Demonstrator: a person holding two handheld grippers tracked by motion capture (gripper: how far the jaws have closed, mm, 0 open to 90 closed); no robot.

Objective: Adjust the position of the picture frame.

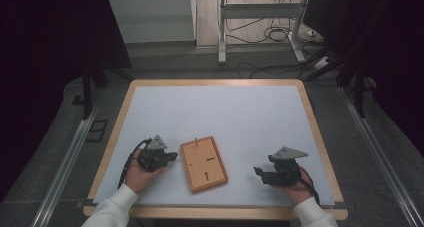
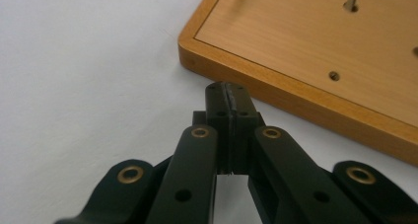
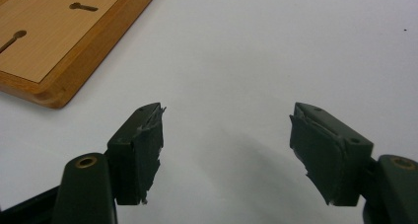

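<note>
A wooden frame back point(image 1: 203, 163) lies face down on the white mat, with two keyhole slots and a small brass peg at its far edge. My left gripper point(image 1: 170, 157) rests just left of the board, held in a hand, its jaws pressed together with nothing between them. In the left gripper view the shut gripper point(image 2: 229, 88) points at the wooden board's raised rim point(image 2: 276, 81), a short gap away. My right gripper point(image 1: 258, 173) sits right of the board, open and empty. In the right gripper view the open gripper point(image 3: 226, 115) hovers over bare mat, the board's corner point(image 3: 54, 93) to its left.
The white mat point(image 1: 235, 117) covers a wood-edged table point(image 1: 310, 117). Beyond the far edge stand a metal stand's legs point(image 1: 222, 32) and loose cables point(image 1: 272, 34) on the floor. Metal rails point(image 1: 65, 162) run along both sides of the table.
</note>
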